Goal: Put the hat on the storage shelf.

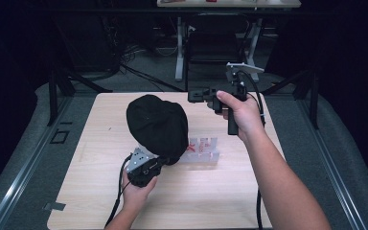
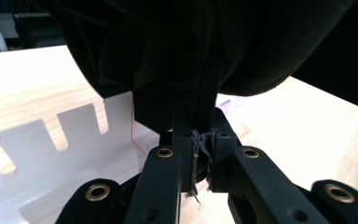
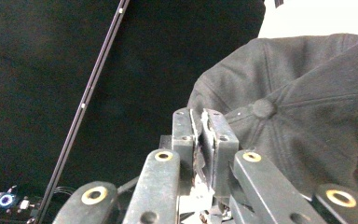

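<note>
Left tool (image 1: 160,160) low with jaws clamped tight; right tool (image 1: 194,96) raised level, jaws together, empty.

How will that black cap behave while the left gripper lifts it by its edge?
Probably floppy: the black cap is soft fabric, creased at its seams. The left gripper, pinching just a fold, may let it sag or swing. It looks light, unlikely to tip the clear rack.

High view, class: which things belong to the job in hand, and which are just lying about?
In the job:
black cap
left tool, shut on the cap's edge
clear slotted rack

Lying about:
right tool, held shut above the table
desk behind
</note>
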{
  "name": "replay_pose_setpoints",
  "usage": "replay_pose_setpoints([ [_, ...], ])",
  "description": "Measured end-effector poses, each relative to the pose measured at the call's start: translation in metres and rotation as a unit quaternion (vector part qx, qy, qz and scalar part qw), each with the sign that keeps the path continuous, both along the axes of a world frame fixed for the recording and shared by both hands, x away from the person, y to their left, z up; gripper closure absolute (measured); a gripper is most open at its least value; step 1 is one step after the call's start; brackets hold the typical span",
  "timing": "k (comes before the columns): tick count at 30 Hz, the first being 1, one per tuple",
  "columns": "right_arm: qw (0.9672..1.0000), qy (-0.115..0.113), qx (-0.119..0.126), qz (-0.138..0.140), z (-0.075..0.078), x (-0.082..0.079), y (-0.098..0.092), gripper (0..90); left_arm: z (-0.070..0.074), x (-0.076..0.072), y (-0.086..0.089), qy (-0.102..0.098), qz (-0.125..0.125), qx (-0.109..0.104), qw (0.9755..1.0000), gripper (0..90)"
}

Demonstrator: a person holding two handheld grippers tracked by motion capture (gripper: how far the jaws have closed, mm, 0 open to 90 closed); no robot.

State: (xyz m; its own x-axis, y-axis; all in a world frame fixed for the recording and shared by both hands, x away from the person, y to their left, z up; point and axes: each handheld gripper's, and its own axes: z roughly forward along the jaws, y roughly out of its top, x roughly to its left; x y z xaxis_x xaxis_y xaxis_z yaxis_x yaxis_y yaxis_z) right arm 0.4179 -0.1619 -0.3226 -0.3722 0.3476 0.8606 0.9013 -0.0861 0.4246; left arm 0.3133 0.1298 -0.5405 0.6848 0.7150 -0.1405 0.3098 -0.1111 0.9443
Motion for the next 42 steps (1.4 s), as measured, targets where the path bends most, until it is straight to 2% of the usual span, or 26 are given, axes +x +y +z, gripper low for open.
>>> replay_pose_setpoints([
  [3, 1.0, -0.003, 0.002, -0.002, 0.001, -0.001, -0.002, 82.8, -0.002, -0.002, 0.002, 0.004, 0.002, 0.002, 1.0, 84.9],
  [4, 1.0, -0.003, 0.002, -0.002, 0.001, -0.002, -0.003, 82.7, -0.004, -0.002, 0.004, 0.01, 0.007, -0.005, 0.9999, 84.8],
  [7, 1.0, -0.005, 0.001, -0.004, 0.002, -0.003, -0.004, 82.6, -0.007, -0.001, 0.006, 0.009, 0.017, -0.014, 0.9997, 84.6],
  [10, 1.0, -0.006, 0.0, -0.006, 0.003, -0.004, -0.006, 82.4, -0.009, -0.003, 0.007, 0.019, 0.008, -0.019, 0.9996, 84.4],
  [12, 1.0, -0.006, -0.001, -0.006, 0.003, -0.004, -0.006, 82.3, -0.009, -0.003, 0.007, 0.016, 0.01, -0.018, 0.9997, 84.2],
  [13, 1.0, -0.006, -0.002, -0.006, 0.003, -0.004, -0.006, 82.2, -0.01, -0.003, 0.007, 0.021, 0.013, -0.027, 0.9993, 84.2],
  [14, 0.9999, -0.007, -0.004, -0.007, 0.003, -0.004, -0.006, 82.0, -0.01, -0.003, 0.008, 0.024, 0.005, -0.025, 0.9994, 83.9],
  [15, 0.9999, -0.007, -0.007, -0.01, 0.003, -0.005, -0.005, 81.9, -0.01, -0.003, 0.008, 0.017, 0.016, -0.019, 0.9995, 83.8],
  [18, 0.9999, -0.008, -0.008, -0.008, 0.003, -0.005, -0.005, 81.8, -0.01, -0.003, 0.008, 0.025, 0.006, -0.025, 0.9993, 83.6],
  [20, 0.9999, -0.009, -0.009, -0.008, 0.003, -0.005, -0.006, 81.6, -0.01, -0.003, 0.009, 0.021, 0.01, -0.02, 0.9995, 83.4],
  [24, 0.9999, -0.009, -0.007, -0.008, 0.003, -0.006, -0.007, 80.3, -0.009, -0.003, 0.008, 0.027, 0.009, -0.024, 0.9993, 82.5],
  [27, 0.9998, -0.01, -0.01, -0.011, 0.002, -0.007, -0.007, 79.8, -0.006, -0.004, 0.012, 0.029, 0.013, -0.016, 0.9994, 78.0],
  [28, 0.9997, -0.011, -0.015, -0.012, 0.002, -0.007, -0.007, 79.7, -0.006, -0.004, 0.011, 0.03, 0.016, -0.026, 0.9991, 76.1],
  [30, 0.9996, -0.013, -0.021, -0.014, 0.002, -0.007, -0.007, 79.5, -0.005, -0.004, 0.013, 0.032, 0.016, -0.024, 0.9991, 71.7],
  [31, 0.9995, -0.014, -0.024, -0.014, 0.0, -0.007, -0.007, 79.0, -0.003, -0.004, 0.014, 0.03, 0.028, -0.032, 0.9986, 69.0],
  [32, 0.9995, -0.014, -0.024, -0.014, 0.0, -0.007, -0.007, 79.0, -0.003, -0.004, 0.014, 0.03, 0.028, -0.032, 0.9986, 67.3],
  [33, 0.9995, -0.013, -0.024, -0.017, 0.0, -0.007, -0.007, 78.9, -0.001, -0.004, 0.017, 0.037, 0.018, -0.032, 0.9987, 67.3],
  [37, 0.999, -0.016, -0.037, -0.017, -0.001, -0.007, -0.008, 78.4, 0.004, -0.004, 0.023, 0.047, 0.022, -0.028, 0.9982, 58.5],
  [40, 0.999, -0.017, -0.037, -0.019, -0.001, -0.008, -0.008, 78.4, 0.006, -0.005, 0.028, 0.054, 0.024, -0.027, 0.9979, 56.2],
  [42, 0.9987, -0.02, -0.042, -0.021, 0.0, -0.009, -0.009, 78.2, 0.009, -0.006, 0.032, 0.059, 0.019, -0.018, 0.9979, 53.7],
])
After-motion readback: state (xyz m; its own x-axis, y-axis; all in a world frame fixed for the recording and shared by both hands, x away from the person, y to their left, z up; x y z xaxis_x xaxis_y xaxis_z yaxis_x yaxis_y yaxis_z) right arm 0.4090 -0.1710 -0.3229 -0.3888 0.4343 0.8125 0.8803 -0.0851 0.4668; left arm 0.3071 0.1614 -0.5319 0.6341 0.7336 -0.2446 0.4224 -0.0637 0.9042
